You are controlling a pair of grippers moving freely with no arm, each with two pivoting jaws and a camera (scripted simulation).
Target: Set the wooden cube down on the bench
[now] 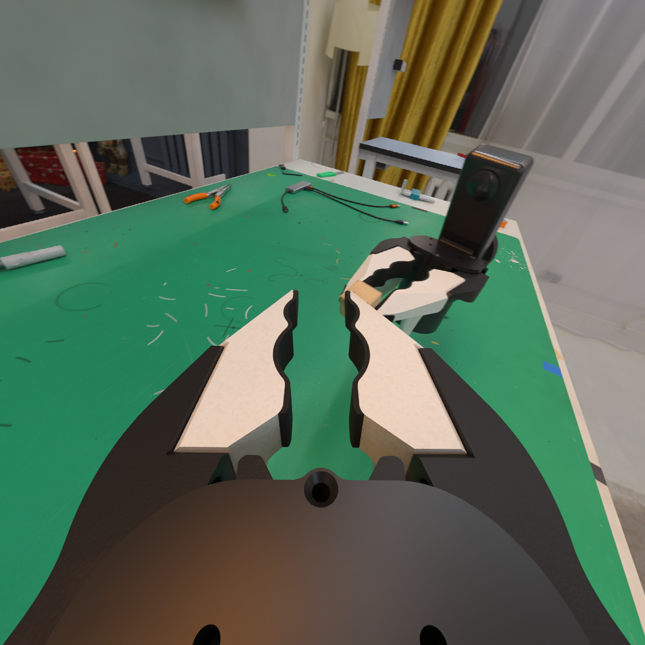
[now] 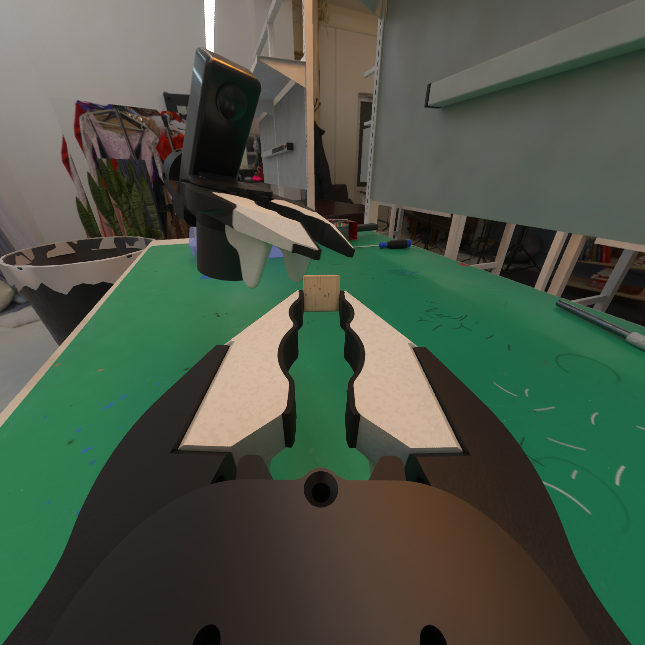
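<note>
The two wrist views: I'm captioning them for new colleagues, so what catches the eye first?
A small wooden cube pinched at the fingertips of the right gripper, above the green bench. Close by, the left gripper hangs open and empty. Farther back lie orange-handled pliers.

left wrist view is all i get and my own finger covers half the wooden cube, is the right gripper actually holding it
Observer: Yes. In the right wrist view the right gripper pinches the wooden cube on two opposite sides, at the very fingertips.
Operator: is my left gripper touching it
Observer: No. The left gripper hangs open above and beyond the cube, with a strip of green bench showing between them.
Operator: anything past it i can't see
Observer: A blue-handled screwdriver lies farther back on the bench.
</note>
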